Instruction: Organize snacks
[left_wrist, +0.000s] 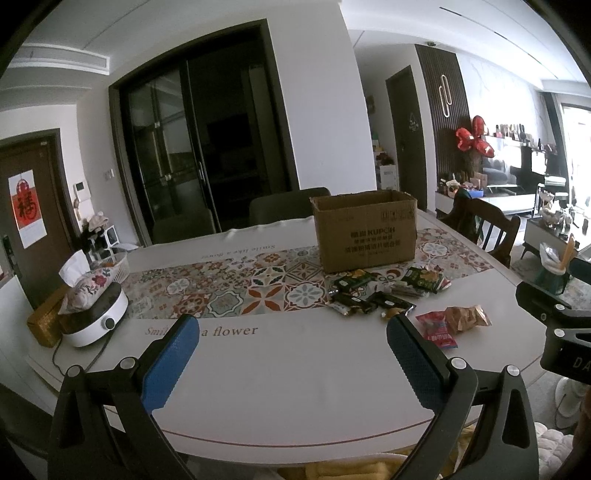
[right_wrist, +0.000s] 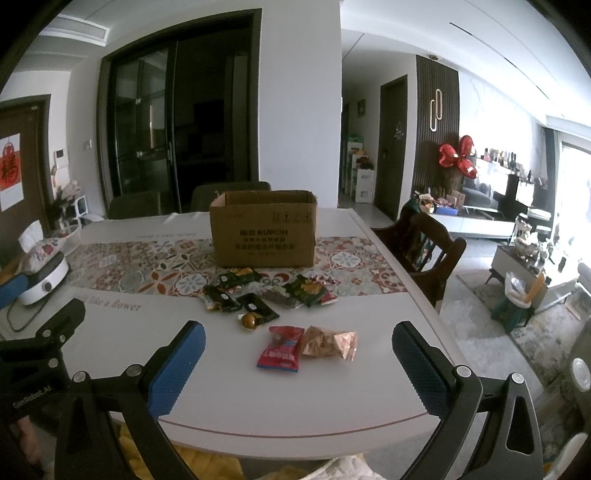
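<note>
Snack packets (right_wrist: 280, 302) lie loose just ahead of both empty, spread-fingered tools, left gripper (left_wrist: 291, 354) and right gripper (right_wrist: 297, 360); beyond them an open cardboard box (right_wrist: 264, 232) waits, likely their destination.

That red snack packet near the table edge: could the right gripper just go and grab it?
Probably yes. The right gripper is open, and the red snack packet lies flat ahead of it on bare table, nothing between.

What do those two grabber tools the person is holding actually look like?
Both are black angular frames with silver bolt heads at the joints. Each ends in two flat jaws faced with blue dimpled pads, as on the left gripper and right gripper. White lettering reading "GenRobot.AI" marks the left one's body. No cables show.
</note>
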